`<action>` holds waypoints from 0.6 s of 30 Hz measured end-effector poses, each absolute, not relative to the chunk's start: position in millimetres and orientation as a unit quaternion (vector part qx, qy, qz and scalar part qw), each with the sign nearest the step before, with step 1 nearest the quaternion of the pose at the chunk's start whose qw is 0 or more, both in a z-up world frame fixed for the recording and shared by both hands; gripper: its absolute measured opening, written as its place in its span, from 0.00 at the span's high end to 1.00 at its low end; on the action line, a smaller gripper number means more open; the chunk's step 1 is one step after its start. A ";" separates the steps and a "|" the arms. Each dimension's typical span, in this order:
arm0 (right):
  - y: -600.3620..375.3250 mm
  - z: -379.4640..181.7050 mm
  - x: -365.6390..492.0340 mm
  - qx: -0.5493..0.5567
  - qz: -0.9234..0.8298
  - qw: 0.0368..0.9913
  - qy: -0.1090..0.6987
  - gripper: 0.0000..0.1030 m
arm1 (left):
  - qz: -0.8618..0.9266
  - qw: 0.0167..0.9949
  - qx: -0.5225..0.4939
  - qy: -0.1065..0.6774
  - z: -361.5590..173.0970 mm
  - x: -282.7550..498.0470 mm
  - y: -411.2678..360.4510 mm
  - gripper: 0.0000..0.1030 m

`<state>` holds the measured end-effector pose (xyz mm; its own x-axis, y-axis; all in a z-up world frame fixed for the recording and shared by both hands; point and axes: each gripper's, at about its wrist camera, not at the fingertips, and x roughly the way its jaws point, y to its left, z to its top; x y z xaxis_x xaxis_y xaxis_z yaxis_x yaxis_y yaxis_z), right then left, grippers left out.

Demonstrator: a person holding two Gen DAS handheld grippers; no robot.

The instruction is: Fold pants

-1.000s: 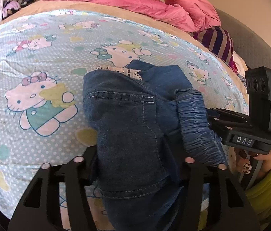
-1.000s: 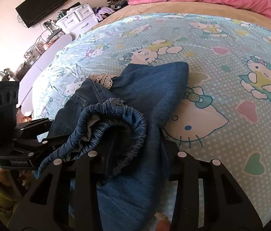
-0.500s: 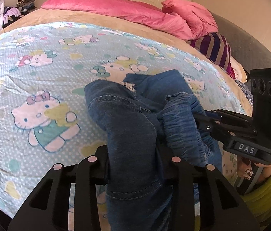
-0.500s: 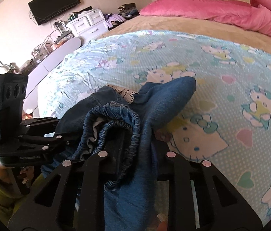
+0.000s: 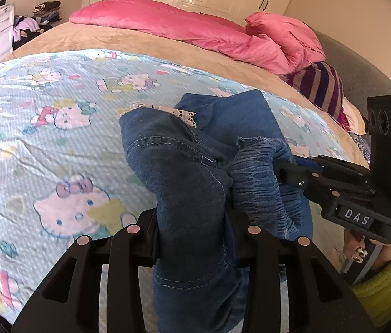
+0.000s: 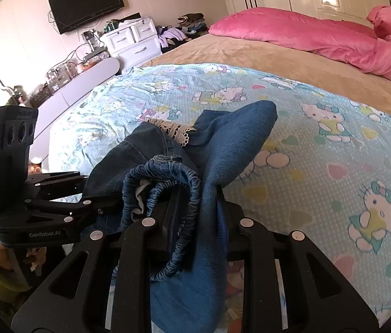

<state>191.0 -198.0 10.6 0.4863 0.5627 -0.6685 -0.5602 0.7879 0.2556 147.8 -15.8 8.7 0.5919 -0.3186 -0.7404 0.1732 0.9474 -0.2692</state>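
The blue denim pants [image 5: 184, 172] with a gathered elastic waistband [image 5: 259, 183] and a lace trim [image 5: 184, 115] hang bunched between both grippers, lifted over the bed. My left gripper [image 5: 192, 230] is shut on the denim at its near edge. My right gripper [image 6: 195, 222] is shut on the pants by the waistband [image 6: 167, 183]. Each gripper shows in the other's view: the right one [image 5: 287, 170] at the right, the left one [image 6: 103, 204] at the left. The far end of the pants [image 6: 239, 127] rests on the sheet.
The bed carries a light blue cartoon-cat sheet [image 5: 56, 127] over a tan blanket [image 6: 251, 52]. Pink pillows and duvet [image 5: 184, 25] lie at the far side, a striped cushion [image 5: 323, 88] at the right. A white dresser [image 6: 131, 38] and a wall TV [image 6: 84, 2] stand beyond.
Both grippers have risen and pulled back with the pants. The denim is more bunched and lifted off the sheet, and more of the room shows.
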 end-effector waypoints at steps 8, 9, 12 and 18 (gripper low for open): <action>-191.4 5.1 212.6 0.000 0.317 0.862 0.397 0.83 | -0.129 0.893 -0.086 0.423 6.6 170.9 -7.6 0.67; -190.5 3.5 215.1 -0.001 0.314 0.862 0.399 0.83 | -0.128 0.893 -0.086 0.423 5.7 172.4 -6.9 0.67; -189.7 -2.3 219.7 0.001 0.308 0.860 0.406 0.83 | -0.126 0.891 -0.087 0.427 -0.8 176.9 -4.6 0.67; -199.6 -23.1 231.7 0.019 0.275 0.858 0.433 0.83 | -0.117 0.884 -0.100 0.441 -18.6 183.5 4.2 0.56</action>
<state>231.7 -199.6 -23.1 0.4748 0.4880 -0.7324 -0.4550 0.8484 0.2704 183.5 4.2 -18.6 0.5838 -0.2946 -0.7565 0.1179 0.9527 -0.2800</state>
